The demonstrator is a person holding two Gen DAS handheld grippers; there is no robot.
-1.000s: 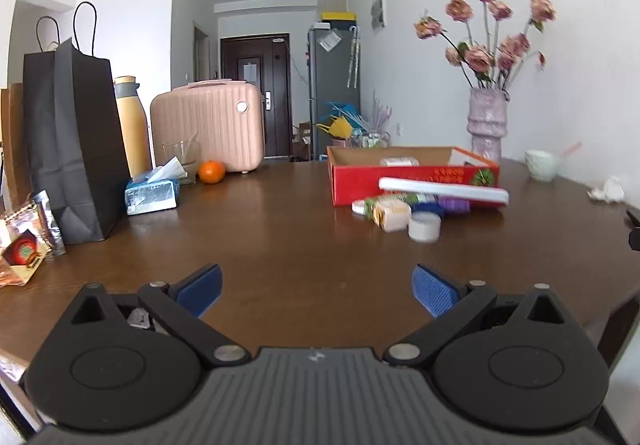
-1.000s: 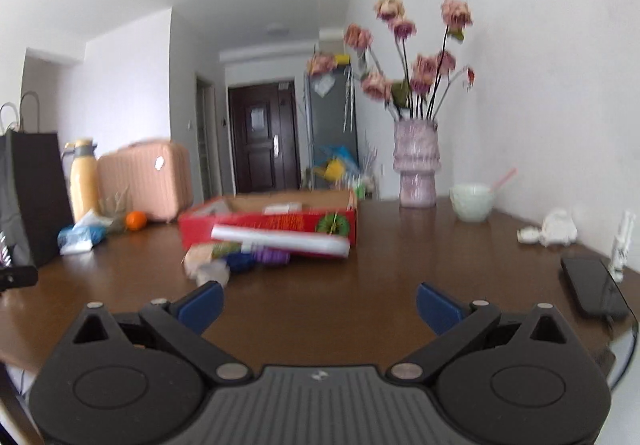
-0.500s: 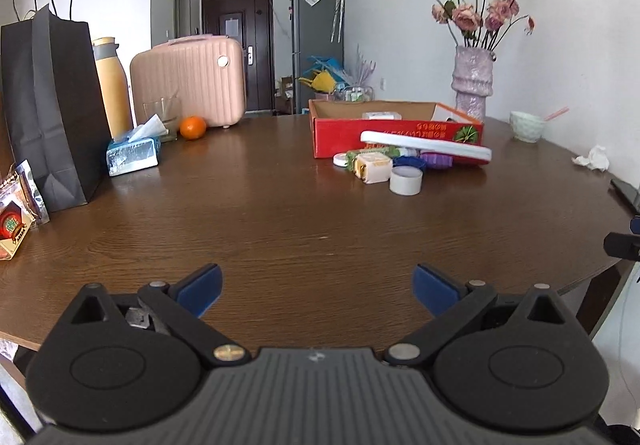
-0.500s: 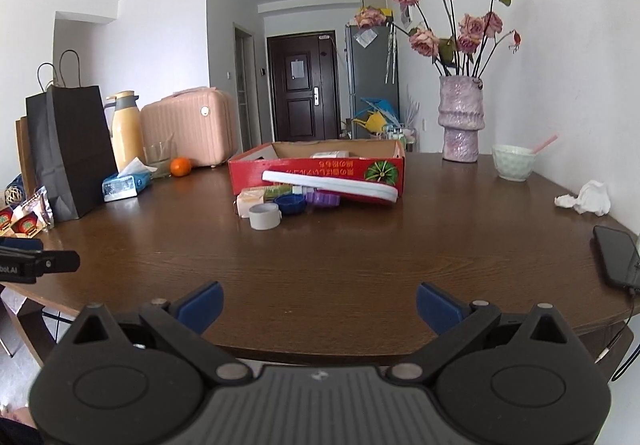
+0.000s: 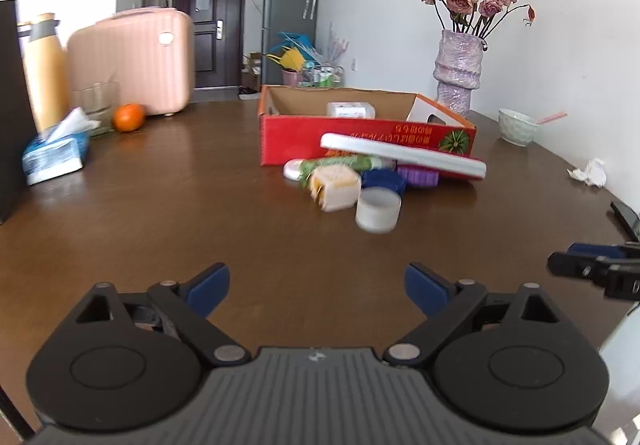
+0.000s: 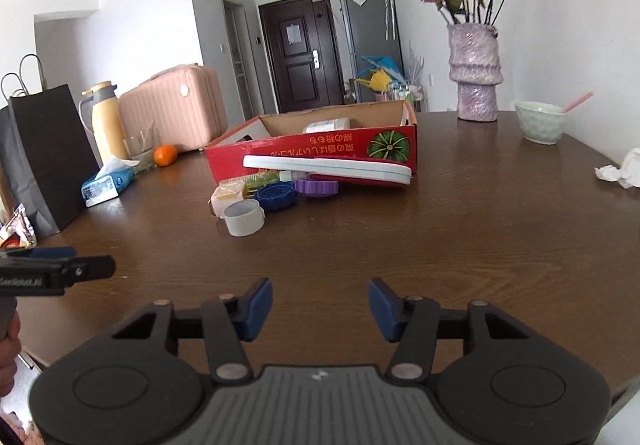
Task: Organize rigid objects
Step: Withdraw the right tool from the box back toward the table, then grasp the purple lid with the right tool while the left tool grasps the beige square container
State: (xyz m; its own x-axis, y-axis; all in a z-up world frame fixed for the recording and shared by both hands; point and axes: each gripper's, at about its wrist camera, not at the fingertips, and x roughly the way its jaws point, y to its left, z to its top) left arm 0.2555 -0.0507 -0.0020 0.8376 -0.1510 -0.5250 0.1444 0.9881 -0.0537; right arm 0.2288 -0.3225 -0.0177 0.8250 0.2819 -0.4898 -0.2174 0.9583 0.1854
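Both tools out over the worktop, nothing picked yet.

My left tool (image 5: 316, 287) gapes wide and empty; my right tool (image 6: 320, 305) has just been closing, now half-narrowed, nothing between its pads. Ahead, beside the red box (image 6: 320, 149), the pile waits: a white ring (image 6: 244, 219) nearest, a blue cap (image 6: 276, 195), a purple cap (image 6: 316, 187), a long white case (image 6: 328, 169) lying across the lot. The ring looks light, stiff and maybe slick, so I'd pinch it across its outer wall.

A lived-in home: wooden dining table (image 6: 460, 213), vase of roses (image 5: 458, 73), fridge (image 5: 286, 17), pink suitcase (image 5: 136, 57), front door (image 6: 298, 57).
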